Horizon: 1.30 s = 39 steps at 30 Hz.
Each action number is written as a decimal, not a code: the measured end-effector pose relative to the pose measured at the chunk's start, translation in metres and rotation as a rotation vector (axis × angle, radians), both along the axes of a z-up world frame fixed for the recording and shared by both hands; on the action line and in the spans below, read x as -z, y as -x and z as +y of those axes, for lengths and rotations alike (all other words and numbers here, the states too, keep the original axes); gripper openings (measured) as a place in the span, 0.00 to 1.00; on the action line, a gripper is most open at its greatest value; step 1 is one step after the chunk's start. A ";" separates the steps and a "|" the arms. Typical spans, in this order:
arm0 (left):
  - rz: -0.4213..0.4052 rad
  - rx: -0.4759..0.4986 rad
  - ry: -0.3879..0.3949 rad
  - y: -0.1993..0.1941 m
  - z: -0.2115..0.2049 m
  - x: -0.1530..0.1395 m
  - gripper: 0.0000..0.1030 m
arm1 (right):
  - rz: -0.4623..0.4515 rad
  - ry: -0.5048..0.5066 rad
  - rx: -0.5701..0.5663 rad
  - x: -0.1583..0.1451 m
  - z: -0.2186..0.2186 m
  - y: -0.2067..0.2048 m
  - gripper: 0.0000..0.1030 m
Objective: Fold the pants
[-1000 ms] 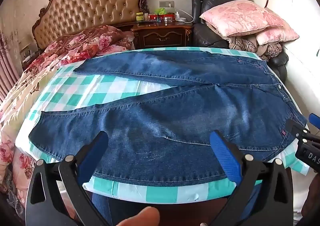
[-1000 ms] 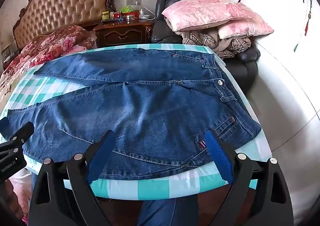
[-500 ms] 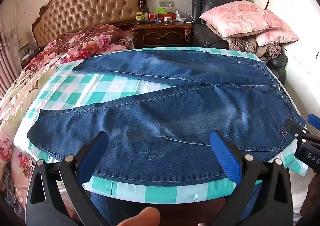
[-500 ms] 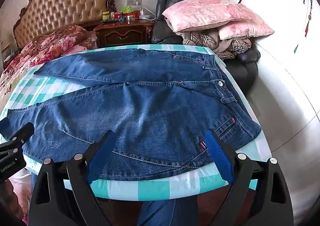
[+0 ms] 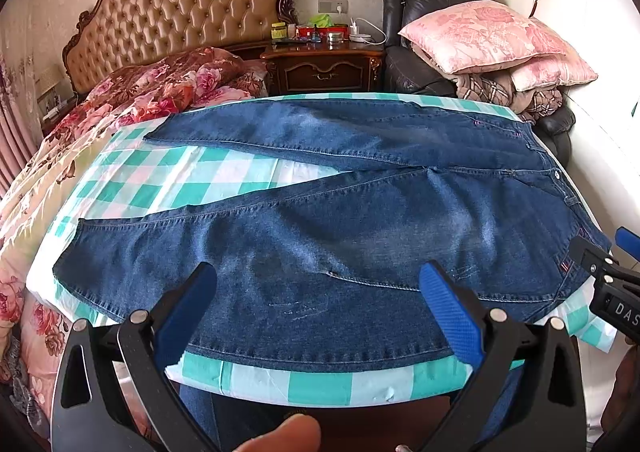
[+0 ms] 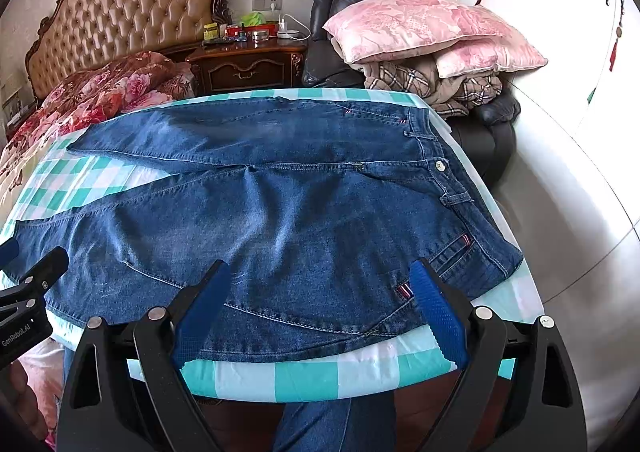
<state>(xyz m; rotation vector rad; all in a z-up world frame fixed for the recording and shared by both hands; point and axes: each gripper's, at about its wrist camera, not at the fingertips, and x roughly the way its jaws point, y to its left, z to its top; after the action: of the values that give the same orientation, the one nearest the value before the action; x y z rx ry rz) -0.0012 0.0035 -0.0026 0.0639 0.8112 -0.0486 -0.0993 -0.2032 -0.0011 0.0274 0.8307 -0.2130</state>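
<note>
- Left wrist view: the jeans lay spread flat on the checked cloth covering the table, waistband to the right, the two legs splayed apart toward the left. No fold had been made; the layout suited a first fold of one leg over the other.
- Left wrist view: the left gripper hovered over the near edge of the near leg, its blue pads wide apart and holding nothing. In my judgement it was placed to take the near outer seam.
- Left wrist view: the right gripper showed at the right margin, close to the near waistband corner; contact could not be told.
- Right wrist view: the jeans filled the table, button and belt loops at the right end.
- Right wrist view: the right gripper stood with fingers spread, empty, over the hip pocket area near the table edge, probably to seize the waistband side.
- Right wrist view: the left gripper appeared at the left margin beside the near leg.
</note>
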 end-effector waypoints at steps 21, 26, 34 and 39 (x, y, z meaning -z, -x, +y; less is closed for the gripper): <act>0.003 0.005 -0.004 -0.003 -0.005 -0.003 0.99 | -0.001 -0.003 -0.001 -0.001 0.000 -0.002 0.85; 0.003 0.004 -0.004 -0.003 -0.005 -0.003 0.99 | -0.001 -0.005 -0.001 -0.001 0.001 -0.003 0.85; 0.003 0.004 -0.004 -0.003 -0.005 -0.003 0.99 | -0.004 -0.005 -0.002 -0.001 0.001 -0.003 0.85; 0.005 0.003 -0.003 -0.004 -0.005 -0.004 0.99 | -0.002 -0.005 -0.002 -0.002 0.000 -0.002 0.85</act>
<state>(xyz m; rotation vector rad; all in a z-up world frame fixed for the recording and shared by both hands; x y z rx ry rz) 0.0032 -0.0015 0.0011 0.0678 0.8159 -0.0505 -0.0969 -0.2029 0.0006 0.0319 0.8291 -0.2091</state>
